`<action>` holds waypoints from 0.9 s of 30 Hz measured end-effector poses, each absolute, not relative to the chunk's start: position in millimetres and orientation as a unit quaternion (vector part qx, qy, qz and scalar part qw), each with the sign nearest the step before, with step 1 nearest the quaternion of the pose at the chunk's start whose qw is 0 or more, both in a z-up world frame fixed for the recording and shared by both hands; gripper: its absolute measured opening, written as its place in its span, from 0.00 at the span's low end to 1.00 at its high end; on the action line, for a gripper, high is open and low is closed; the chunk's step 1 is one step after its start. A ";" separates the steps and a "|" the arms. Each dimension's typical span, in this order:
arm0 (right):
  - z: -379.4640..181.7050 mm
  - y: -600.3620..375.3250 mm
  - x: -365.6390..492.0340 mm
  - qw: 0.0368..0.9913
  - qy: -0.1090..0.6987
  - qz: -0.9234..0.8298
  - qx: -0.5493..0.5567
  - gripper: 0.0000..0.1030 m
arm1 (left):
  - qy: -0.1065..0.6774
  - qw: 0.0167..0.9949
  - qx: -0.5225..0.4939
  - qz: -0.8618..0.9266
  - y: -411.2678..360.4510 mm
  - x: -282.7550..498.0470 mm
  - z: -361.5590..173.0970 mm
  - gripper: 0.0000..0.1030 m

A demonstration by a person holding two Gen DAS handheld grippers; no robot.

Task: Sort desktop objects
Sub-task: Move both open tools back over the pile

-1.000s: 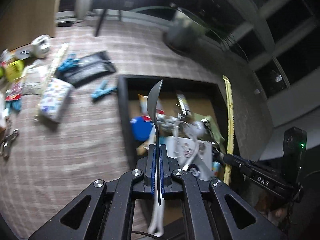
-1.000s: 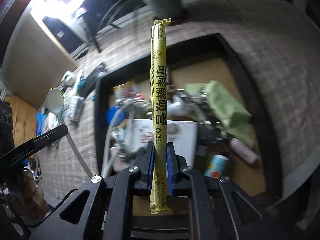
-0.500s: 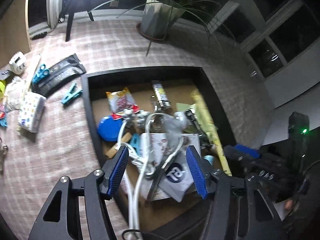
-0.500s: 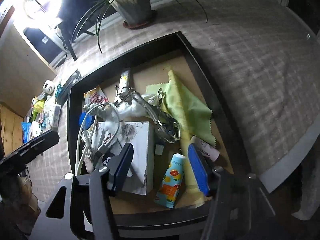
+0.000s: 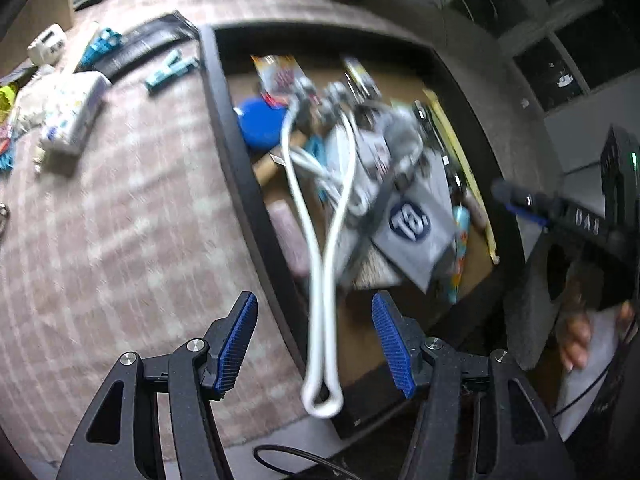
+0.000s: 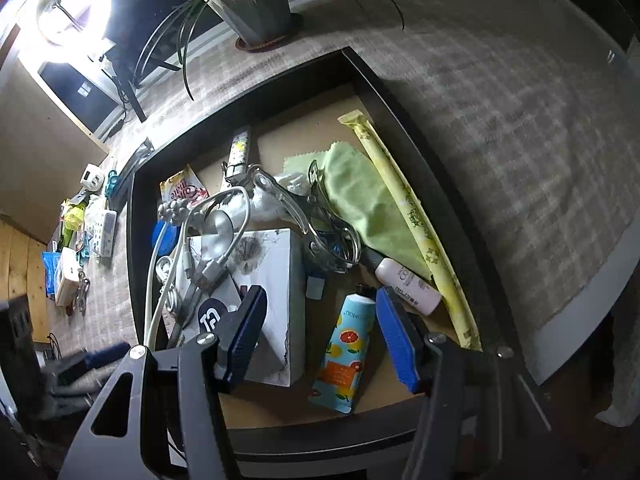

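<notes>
Desk: a checked, woven pinkish cloth (image 5: 120, 240) covers the desk, with a grey planter (image 6: 256, 4) at the top of the right wrist view and a bright ring lamp (image 6: 68, 4) in its upper left corner.
Left of frame: loose items lie on the cloth in the left wrist view — a white patterned packet (image 5: 74, 114), a teal clip (image 5: 170, 70), a flat black pouch (image 5: 136, 46).
Tray: a shallow black-rimmed tray (image 6: 132, 216) with a tan floor sits mid-frame, crowded with objects.
Tray contents: a looped white cable (image 5: 320, 248) hangs over the near rim; a blue round lid (image 5: 260, 122), a white marbled box (image 6: 276, 280), a soft green cloth (image 6: 360, 200), a printed tube (image 6: 348, 344), a small white bottle (image 6: 404, 284).
Straw packet: the long yellow paper sleeve (image 6: 416, 220) lies along the tray's right wall.
Spoon: its metal bowl (image 6: 218, 224) rests on the clutter left of centre.
Left tool: (image 5: 316, 344) ribbed blue pads spread wide, gripping nothing; the cable loop dangles between them, untouched.
Right tool: (image 6: 320, 334) spread wide and empty above the tube.
Change: a second ago the left tool pinched the spoon and the right pinched the straw packet; both now lie in the tray.
</notes>
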State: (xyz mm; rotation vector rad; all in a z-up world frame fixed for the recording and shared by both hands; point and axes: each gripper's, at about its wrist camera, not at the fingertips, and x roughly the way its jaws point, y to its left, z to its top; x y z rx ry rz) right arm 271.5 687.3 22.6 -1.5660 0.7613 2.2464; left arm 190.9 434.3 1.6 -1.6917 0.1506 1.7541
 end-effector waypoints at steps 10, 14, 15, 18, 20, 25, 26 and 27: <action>27.1 681.0 285.5 0.165 0.274 0.781 -0.537 0.55 | 0.097 0.393 -0.646 0.647 457.1 227.6 4.9 0.55; 33.0 670.3 289.3 0.167 0.262 0.786 -0.534 0.55 | 0.112 0.418 -0.640 0.635 471.7 240.6 5.1 0.55; 34.8 667.2 290.0 0.167 0.257 0.788 -0.533 0.55 | 0.113 0.421 -0.639 0.633 474.0 242.3 5.8 0.55; 43.1 656.5 291.2 0.170 0.240 0.798 -0.525 0.55 | 0.117 0.425 -0.624 0.645 475.8 242.2 14.5 0.55; 49.7 648.7 290.8 0.171 0.230 0.806 -0.518 0.55 | 0.121 0.419 -0.610 0.662 468.0 236.7 22.1 0.55; 61.1 624.2 283.8 0.154 0.219 0.823 -0.501 0.56 | 0.103 0.382 -0.599 0.697 433.8 210.6 29.7 0.55; 62.1 617.9 280.9 0.152 0.215 0.825 -0.500 0.56 | 0.097 0.370 -0.596 0.706 423.2 203.1 30.4 0.55; 63.1 611.0 277.6 0.151 0.209 0.827 -0.499 0.58 | 0.095 0.362 -0.593 0.713 414.5 198.6 31.5 0.55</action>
